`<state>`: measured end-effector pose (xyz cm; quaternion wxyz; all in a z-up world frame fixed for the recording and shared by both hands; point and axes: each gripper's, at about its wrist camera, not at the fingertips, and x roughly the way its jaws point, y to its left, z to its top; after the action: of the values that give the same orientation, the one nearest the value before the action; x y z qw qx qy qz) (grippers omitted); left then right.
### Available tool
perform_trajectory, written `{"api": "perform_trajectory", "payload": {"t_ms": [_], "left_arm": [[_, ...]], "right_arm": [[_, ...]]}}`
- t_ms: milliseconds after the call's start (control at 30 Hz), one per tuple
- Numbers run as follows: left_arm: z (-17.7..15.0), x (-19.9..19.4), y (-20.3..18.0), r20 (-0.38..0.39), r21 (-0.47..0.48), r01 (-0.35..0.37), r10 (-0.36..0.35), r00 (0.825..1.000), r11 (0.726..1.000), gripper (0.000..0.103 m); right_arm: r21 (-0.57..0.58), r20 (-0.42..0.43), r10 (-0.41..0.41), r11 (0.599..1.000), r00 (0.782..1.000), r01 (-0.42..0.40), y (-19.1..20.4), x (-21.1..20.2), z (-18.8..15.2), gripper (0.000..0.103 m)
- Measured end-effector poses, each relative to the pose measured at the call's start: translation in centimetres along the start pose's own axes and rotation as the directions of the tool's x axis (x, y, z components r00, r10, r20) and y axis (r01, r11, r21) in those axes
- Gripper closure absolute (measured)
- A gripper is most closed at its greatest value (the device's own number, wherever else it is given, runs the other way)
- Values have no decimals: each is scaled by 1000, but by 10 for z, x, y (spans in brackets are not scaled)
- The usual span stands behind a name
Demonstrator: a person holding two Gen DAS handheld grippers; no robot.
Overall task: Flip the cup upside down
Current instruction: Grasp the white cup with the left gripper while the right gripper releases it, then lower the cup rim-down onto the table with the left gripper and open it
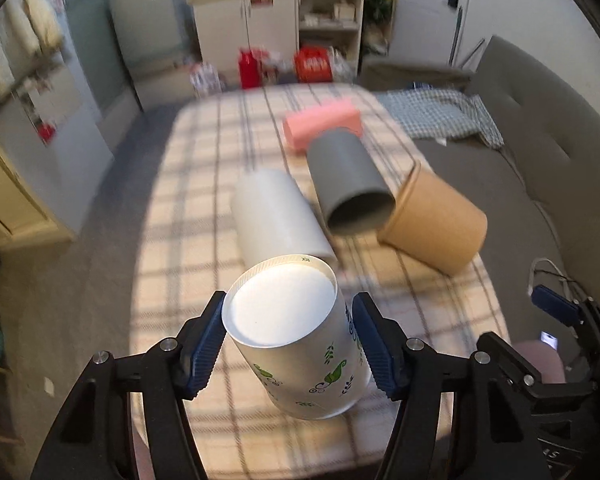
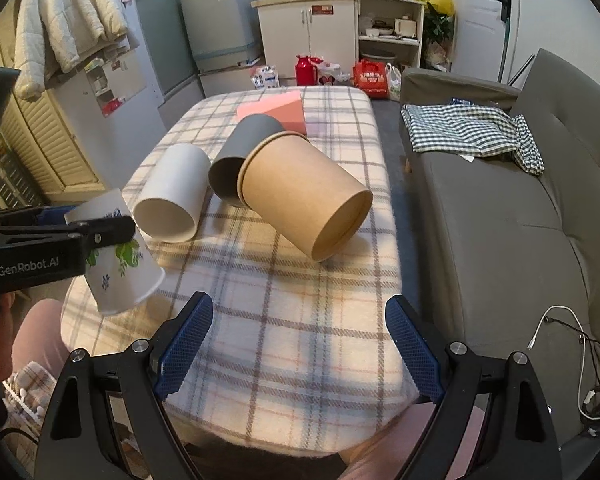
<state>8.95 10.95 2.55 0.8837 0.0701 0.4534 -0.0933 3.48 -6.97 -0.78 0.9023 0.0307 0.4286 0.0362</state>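
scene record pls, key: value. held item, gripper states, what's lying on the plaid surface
held_item: printed paper cup, base up and tilted, mouth down, off the surface
left_gripper: shut on the printed paper cup
right_gripper: open, holding nothing, over the near edge
surface: plaid cloth
lying_on_side: white cup; grey cup; brown paper cup
contact: brown paper cup's rim against the grey cup
behind_cups: pink box
task_state: cup inverted, not yet set down
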Motion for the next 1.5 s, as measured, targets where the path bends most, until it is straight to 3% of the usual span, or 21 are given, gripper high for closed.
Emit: {"api": "perform_trajectory", "payload": {"t_ms": [400, 800, 1067, 1167, 1233, 1500], "left_arm": [[-10, 16, -13, 140, 42, -44, 38, 989, 998, 38], [-13, 30, -24, 147, 62, -9, 0, 989, 998, 38], [-22, 37, -34, 130, 123, -35, 19, 991, 992, 38], [-22, 34, -36, 126, 131, -11, -6, 992, 991, 36], [-23, 31, -38, 128, 132, -7, -10, 992, 991, 24], [-19, -4, -26, 194, 67, 61, -73, 978, 996, 23]], "right_arm": [[29, -13, 1, 1000, 1000, -1, -2, 14, -4, 15], [59, -27, 6, 998, 1000, -4, -9, 22, -6, 15], [84, -34, 3, 996, 999, 0, -15, 24, -6, 15], [90, -31, 3, 996, 1000, 0, -17, 23, -5, 15], [92, -27, 2, 996, 1000, 0, -18, 21, -5, 15], [120, 19, -7, 993, 1000, 5, -20, 1, -6, 15]]}}
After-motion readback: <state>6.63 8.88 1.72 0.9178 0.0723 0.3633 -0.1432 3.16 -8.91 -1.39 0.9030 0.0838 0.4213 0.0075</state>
